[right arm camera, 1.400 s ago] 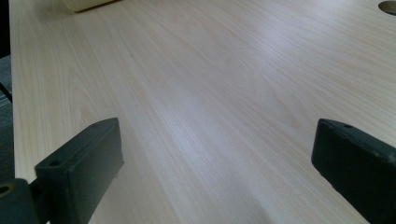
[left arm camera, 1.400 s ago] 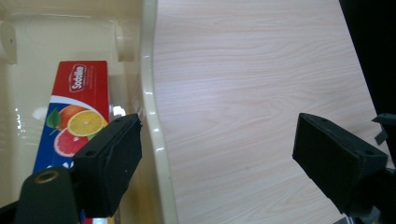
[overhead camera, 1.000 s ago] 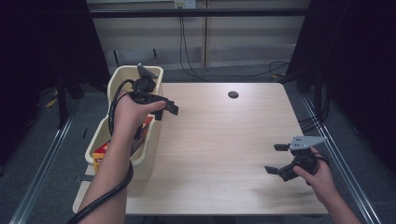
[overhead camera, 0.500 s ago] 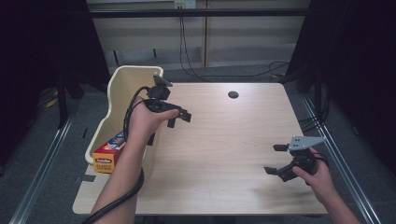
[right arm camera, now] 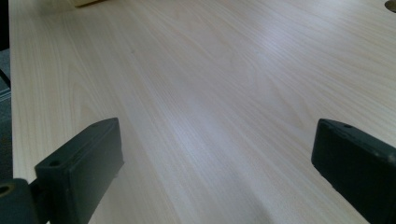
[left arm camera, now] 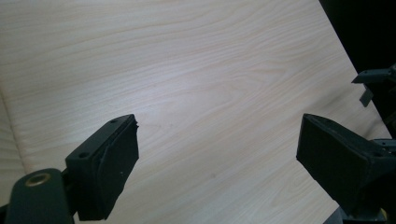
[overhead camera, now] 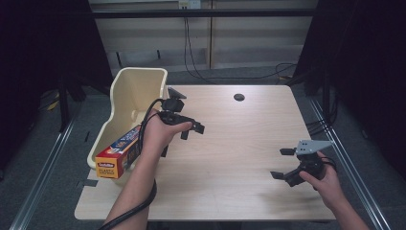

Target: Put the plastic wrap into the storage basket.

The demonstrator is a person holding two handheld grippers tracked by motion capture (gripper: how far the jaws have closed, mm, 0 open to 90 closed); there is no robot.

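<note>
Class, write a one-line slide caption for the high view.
Left gripper open above wooden table, beside cream plastic bin holding orange wrap box.

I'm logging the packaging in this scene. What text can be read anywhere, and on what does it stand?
"PLASTIC": on the end face of the orange and blue box that sticks out of the cream bin.
The white line above that word and the print along the box's long side are too blurred to read.

Black two-jaw left tool [overhead camera: 191,130], black cable; right tool [overhead camera: 283,165] topped by grey triangular plate
</note>
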